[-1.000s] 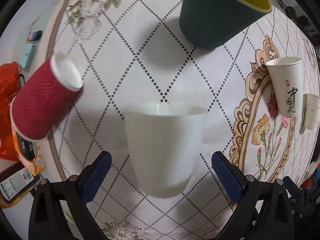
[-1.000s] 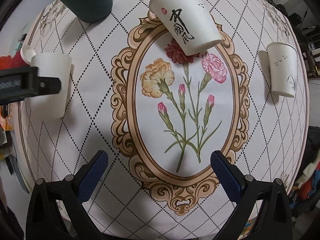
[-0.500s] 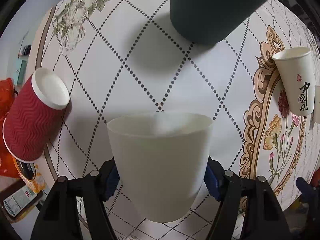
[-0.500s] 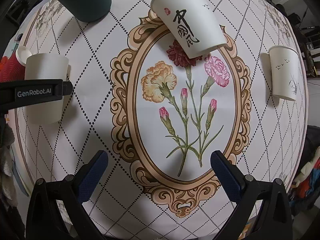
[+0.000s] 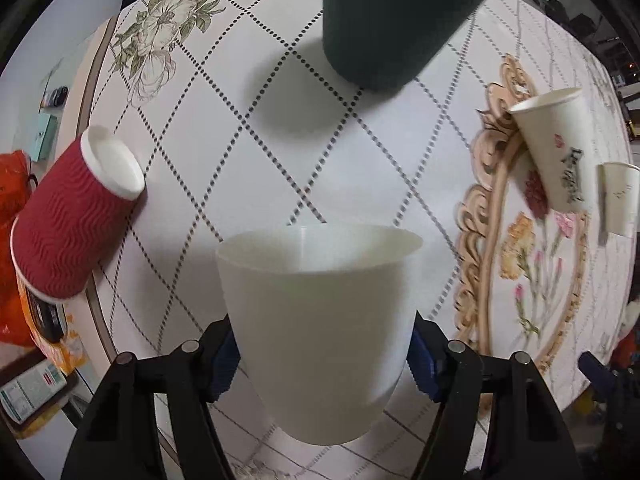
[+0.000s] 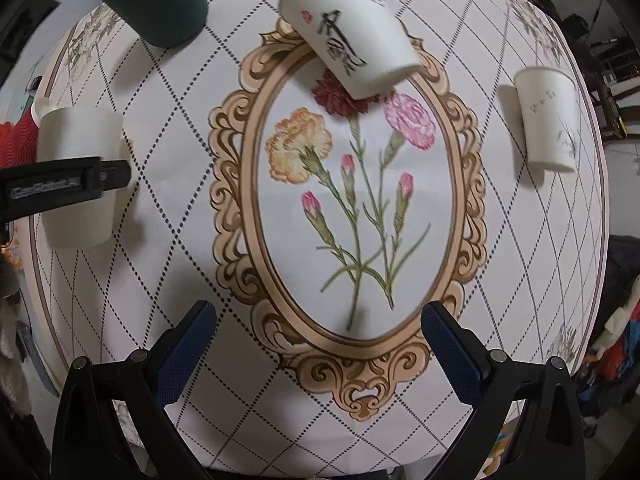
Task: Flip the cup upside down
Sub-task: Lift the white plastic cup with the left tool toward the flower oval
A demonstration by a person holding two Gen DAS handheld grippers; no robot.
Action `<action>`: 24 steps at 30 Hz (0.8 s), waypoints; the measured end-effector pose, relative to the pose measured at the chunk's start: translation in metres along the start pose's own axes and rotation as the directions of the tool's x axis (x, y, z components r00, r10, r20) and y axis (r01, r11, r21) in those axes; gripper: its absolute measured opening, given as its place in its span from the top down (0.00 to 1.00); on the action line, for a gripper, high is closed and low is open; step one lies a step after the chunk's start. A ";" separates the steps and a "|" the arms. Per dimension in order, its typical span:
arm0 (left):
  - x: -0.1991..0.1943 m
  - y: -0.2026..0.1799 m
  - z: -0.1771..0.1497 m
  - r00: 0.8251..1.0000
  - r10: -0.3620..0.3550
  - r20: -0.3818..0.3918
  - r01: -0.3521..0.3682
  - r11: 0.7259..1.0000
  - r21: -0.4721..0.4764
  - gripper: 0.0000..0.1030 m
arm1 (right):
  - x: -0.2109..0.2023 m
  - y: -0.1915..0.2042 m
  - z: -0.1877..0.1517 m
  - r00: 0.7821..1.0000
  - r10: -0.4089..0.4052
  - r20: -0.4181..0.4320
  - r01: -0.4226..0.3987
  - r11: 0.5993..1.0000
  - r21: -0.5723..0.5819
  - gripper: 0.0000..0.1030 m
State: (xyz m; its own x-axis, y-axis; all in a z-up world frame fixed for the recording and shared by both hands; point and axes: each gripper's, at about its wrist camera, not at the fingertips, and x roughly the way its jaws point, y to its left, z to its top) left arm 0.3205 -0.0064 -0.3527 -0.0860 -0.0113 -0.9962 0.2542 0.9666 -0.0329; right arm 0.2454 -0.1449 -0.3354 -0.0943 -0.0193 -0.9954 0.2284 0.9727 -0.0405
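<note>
Gripping the white cup [image 5: 320, 332] low in the frame, your left gripper [image 5: 322, 354] has both pads pressed against its sides; it seems upright. Your right gripper [image 6: 318, 344] is spread apart over the tablecloth [image 6: 168, 264]

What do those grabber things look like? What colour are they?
Each hand-held gripper is black plastic with two fingers, blue textured pads on the inner faces and small round silver screws. Left hand-held gripper; right hand-held gripper. The left one's side carries white lettering, too blurred to read.

White cup [image 5: 316, 332], red cup [image 5: 68, 220] — wavy ribbing
</note>
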 end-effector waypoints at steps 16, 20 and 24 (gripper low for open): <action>-0.003 -0.069 -0.090 0.985 -0.130 -0.118 0.126 0.991 -0.038 0.34 | 0.006 -0.093 -0.079 0.999 0.020 -0.030 -0.019 0.999 0.033 0.00; 0.015 -0.095 -0.096 0.988 -0.104 -0.114 0.100 0.994 -0.040 0.34 | 0.017 -0.128 -0.090 0.999 0.014 -0.041 -0.012 0.998 0.060 0.00; 0.030 -0.109 -0.100 0.989 -0.093 -0.111 0.087 0.994 -0.062 0.34 | 0.031 -0.166 -0.098 0.999 0.003 -0.051 0.001 0.997 0.074 0.00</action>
State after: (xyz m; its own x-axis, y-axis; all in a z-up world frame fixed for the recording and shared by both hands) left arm 0.1935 -0.0866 -0.3709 -0.2156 -0.0731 -0.9737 0.1854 0.9760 -0.1143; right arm 0.1099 -0.2842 -0.3510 -0.1428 -0.0045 -0.9897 0.2992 0.9530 -0.0475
